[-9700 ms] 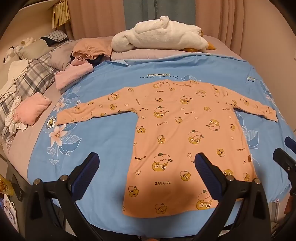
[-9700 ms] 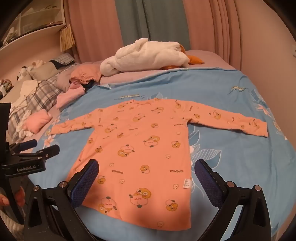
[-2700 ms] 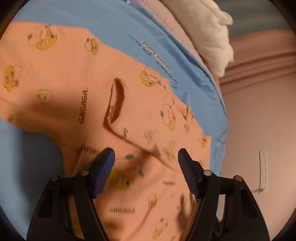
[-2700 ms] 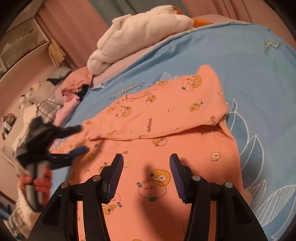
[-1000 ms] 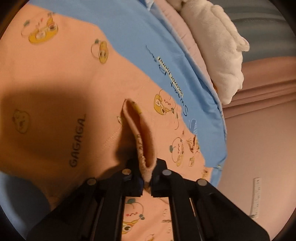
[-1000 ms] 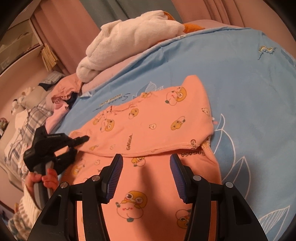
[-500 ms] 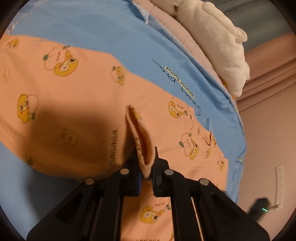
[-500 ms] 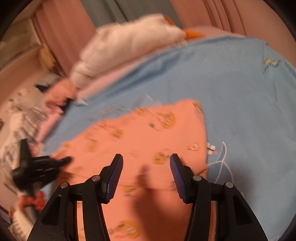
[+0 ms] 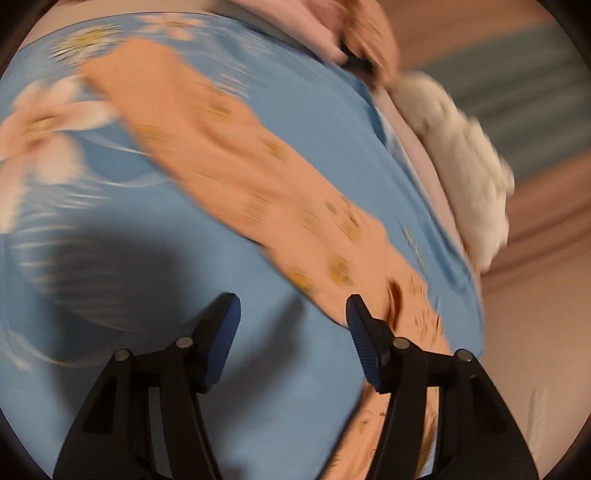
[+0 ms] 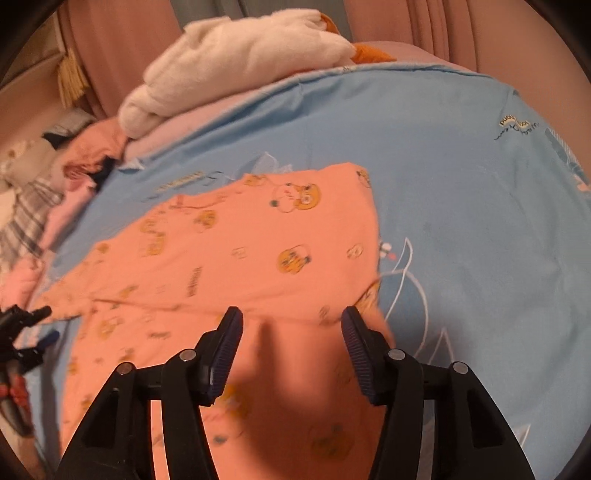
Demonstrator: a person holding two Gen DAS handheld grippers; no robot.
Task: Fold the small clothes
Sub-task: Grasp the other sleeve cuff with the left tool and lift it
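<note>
An orange long-sleeved child's garment (image 10: 236, 266) with cartoon prints lies on the blue bed sheet (image 10: 461, 177). Its right sleeve is folded across the chest. The left sleeve (image 9: 207, 155) stretches flat over the sheet in the blurred left wrist view. My left gripper (image 9: 291, 325) is open and empty, over bare sheet just beside the sleeve's near end. It also shows at the left edge of the right wrist view (image 10: 22, 332). My right gripper (image 10: 290, 332) is open and empty above the garment's body, below the folded sleeve.
A white plush blanket (image 10: 236, 62) lies heaped at the head of the bed. Pink and plaid clothes (image 10: 55, 184) are piled at the far left. Pink curtains (image 10: 424, 22) hang behind. The sheet has white flower prints (image 9: 44, 129).
My left gripper has let go of the sleeve cuff it was pinching, opened, and swung left over the other sleeve. My right gripper stays open over the garment.
</note>
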